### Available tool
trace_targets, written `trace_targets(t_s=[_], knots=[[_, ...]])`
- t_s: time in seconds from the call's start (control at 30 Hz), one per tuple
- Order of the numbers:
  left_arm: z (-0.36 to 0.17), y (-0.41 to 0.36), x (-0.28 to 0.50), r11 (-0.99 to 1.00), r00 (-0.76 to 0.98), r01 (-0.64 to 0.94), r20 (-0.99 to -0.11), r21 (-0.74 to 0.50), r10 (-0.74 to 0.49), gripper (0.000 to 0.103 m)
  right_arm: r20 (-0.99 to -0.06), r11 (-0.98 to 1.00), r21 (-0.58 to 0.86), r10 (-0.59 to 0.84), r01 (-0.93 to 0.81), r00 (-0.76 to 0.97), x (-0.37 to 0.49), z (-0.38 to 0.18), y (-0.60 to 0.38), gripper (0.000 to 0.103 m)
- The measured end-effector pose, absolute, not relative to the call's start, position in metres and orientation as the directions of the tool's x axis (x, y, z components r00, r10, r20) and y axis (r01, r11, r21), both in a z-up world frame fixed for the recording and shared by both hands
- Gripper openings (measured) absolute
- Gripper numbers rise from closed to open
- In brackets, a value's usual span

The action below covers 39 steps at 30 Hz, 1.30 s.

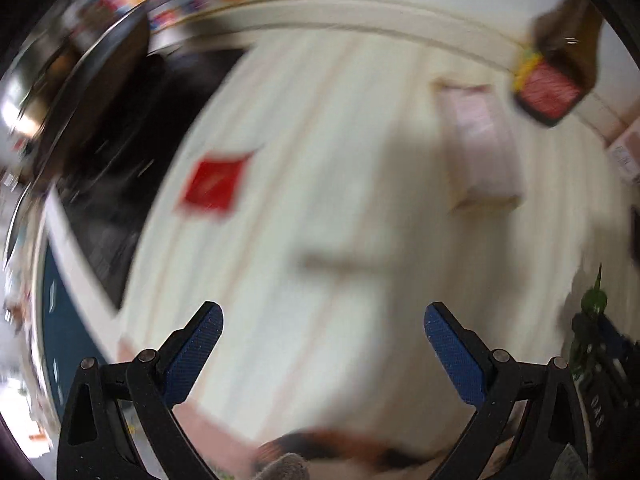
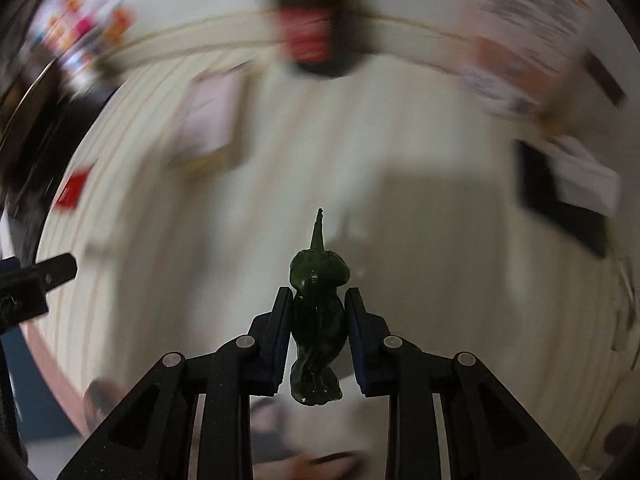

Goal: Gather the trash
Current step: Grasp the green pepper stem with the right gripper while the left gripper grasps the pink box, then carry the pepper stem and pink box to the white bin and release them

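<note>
My right gripper (image 2: pixel 316 300) is shut on a wrinkled dark green pepper (image 2: pixel 318 320), stem pointing forward, held above the pale wooden table (image 2: pixel 360 152). My left gripper (image 1: pixel 323 322) is open and empty above the same table (image 1: pixel 320 160). A red square wrapper (image 1: pixel 214 185) lies ahead to its left; it also shows in the right wrist view (image 2: pixel 72 190). A pale pink packet (image 1: pixel 480 140) lies ahead to the right, seen too in the right wrist view (image 2: pixel 212 120). Both views are blurred by motion.
A red and black box (image 1: pixel 550 90) sits at the far table edge, also in the right wrist view (image 2: pixel 310 36). A black and white item (image 2: pixel 568 188) lies right. Papers (image 2: pixel 520 40) lie far right. A dark chair (image 1: pixel 100 100) stands left of the table.
</note>
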<state>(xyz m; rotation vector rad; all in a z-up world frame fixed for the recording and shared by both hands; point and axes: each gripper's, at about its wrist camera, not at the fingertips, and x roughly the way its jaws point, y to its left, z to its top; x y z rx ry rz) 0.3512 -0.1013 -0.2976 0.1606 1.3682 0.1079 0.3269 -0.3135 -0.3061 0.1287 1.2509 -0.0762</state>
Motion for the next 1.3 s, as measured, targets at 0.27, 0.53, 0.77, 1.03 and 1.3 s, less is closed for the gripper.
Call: trace_targets(t_s=[0.27, 0.53, 0.77, 1.03, 1.3], knots=[[-0.330, -0.193, 0.439, 0.990, 0.079, 0.114, -0.994, 0.078, 0.070, 0.103, -0.940, 0.940, 0.073, -0.047, 0.333, 0.338, 0.350, -0.302, -0.409, 0.028], [-0.340, -0.199, 0.449, 0.997, 0.092, 0.076, -0.996, 0.031, 0.024, 0.056, -0.925, 0.939, 0.085, -0.050, 0.333, 0.377, 0.353, -0.284, -0.420, 0.028], [-0.306, -0.171, 0.413, 0.997, 0.196, 0.067, -0.980, 0.025, 0.012, 0.056, -0.916, 0.961, 0.089, -0.025, 0.262, 0.401, 0.348, -0.266, -0.391, 0.027], [-0.253, -0.070, 0.333, 0.997, 0.312, -0.064, -0.950, -0.043, -0.021, 0.056, -0.893, 0.990, 0.095, 0.039, 0.102, 0.448, 0.330, -0.235, -0.312, 0.027], [-0.218, 0.069, 0.205, 0.967, 0.381, -0.246, -0.924, -0.061, 0.039, 0.055, -0.880, 0.979, 0.136, 0.190, -0.153, 0.434, 0.290, -0.217, -0.174, 0.026]])
